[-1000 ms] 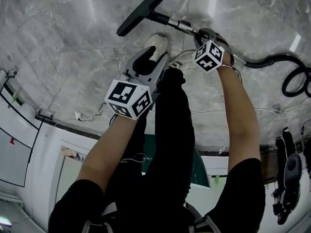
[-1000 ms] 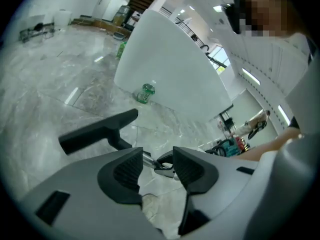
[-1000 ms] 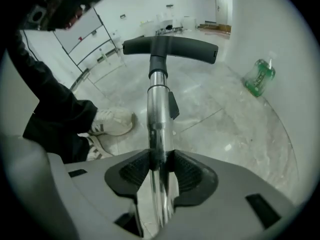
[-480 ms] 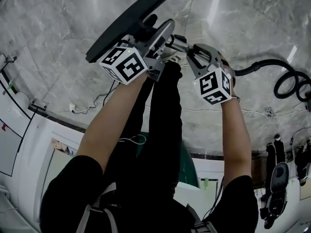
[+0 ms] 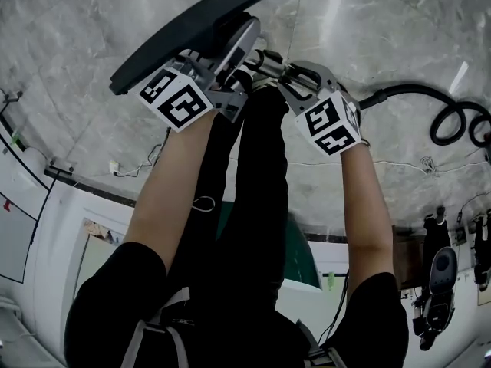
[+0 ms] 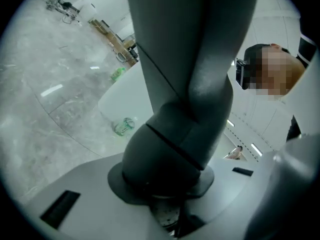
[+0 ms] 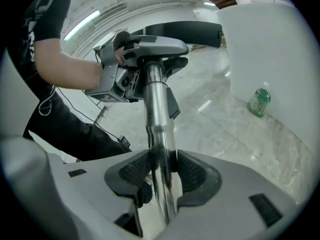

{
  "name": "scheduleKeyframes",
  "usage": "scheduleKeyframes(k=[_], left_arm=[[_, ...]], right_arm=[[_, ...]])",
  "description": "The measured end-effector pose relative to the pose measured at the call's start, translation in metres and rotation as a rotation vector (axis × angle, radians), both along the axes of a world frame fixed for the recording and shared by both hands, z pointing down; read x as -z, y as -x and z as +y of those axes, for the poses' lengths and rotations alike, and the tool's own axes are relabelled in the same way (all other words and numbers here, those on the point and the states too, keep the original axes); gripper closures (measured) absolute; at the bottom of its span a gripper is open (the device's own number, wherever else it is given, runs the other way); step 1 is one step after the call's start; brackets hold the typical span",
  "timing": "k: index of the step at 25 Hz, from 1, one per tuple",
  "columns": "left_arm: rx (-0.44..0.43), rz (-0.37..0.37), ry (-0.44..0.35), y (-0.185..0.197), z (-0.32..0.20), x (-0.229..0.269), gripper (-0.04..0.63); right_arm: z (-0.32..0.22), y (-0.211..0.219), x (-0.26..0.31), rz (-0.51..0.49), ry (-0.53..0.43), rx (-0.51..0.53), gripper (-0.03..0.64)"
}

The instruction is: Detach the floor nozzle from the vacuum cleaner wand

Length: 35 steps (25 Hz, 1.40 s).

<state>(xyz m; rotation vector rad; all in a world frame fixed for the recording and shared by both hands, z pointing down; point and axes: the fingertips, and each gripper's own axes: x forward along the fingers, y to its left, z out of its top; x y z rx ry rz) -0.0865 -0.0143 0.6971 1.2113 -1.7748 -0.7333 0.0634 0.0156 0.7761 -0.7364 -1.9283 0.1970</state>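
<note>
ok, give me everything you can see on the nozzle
The nozzle is a long, flat, dark head on a thick grey neck. It looks like plastic, with seams running across an elbow in the neck. It is off the floor and tilted, held up in front of the person. The left claw is closing on the neck. The nozzle is not yet detached from the chrome wand, which the right claw grips.
</note>
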Motion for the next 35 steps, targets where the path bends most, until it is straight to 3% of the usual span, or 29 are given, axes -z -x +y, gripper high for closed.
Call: scheduleKeyframes(k=[3,6,10,14,15,17,19,21,25,27,30,33,35], left_arm=[[0.02,0.001,0.004,0.004,0.003,-0.002,0.492],[0.001,-0.002,-0.004,0.002,0.001,-0.001,0.491],[-0.055,-0.018,-0.005,-0.01,-0.005,0.008,0.491],[-0.058,-0.021,0.012,-0.013,-0.002,0.006,0.491],[-0.057,-0.024,0.018,-0.014,-0.002,0.006,0.491],[-0.05,-0.031,0.032,-0.017,-0.004,0.007,0.491],[-0.052,-0.028,0.041,-0.018,-0.004,0.007,0.491],[-0.081,-0.01,0.034,-0.02,-0.007,0.005,0.491],[-0.168,-0.004,0.008,-0.041,-0.02,0.014,0.491],[-0.182,0.019,0.015,-0.049,-0.019,0.015,0.492],[-0.255,0.072,-0.006,-0.064,-0.021,0.029,0.492],[-0.299,0.155,-0.114,-0.064,-0.042,0.05,0.492],[-0.274,0.251,-0.137,-0.061,-0.046,0.044,0.492]], right_arm=[[0.004,0.005,-0.003,-0.084,-0.002,0.088,0.453],[0.015,0.017,-0.003,-0.131,0.065,0.111,0.453],[0.042,0.041,-0.003,-0.135,0.101,0.085,0.417],[0.058,0.042,-0.007,-0.122,0.139,0.12,0.414],[0.057,0.04,-0.008,-0.121,0.134,0.126,0.428],[0.051,0.038,-0.009,-0.124,0.089,0.113,0.517],[0.05,0.037,-0.01,-0.116,0.065,0.097,0.523],[0.051,0.033,-0.009,-0.083,0.101,0.105,0.525],[0.053,0.006,0.008,-0.006,0.263,0.147,0.525],[0.059,-0.01,0.02,0.057,0.39,0.195,0.525],[0.068,-0.04,0.06,0.195,0.724,0.292,0.525],[0.055,-0.048,0.109,0.317,1.075,0.318,0.525],[0.052,-0.047,0.117,0.379,1.121,0.268,0.525]])
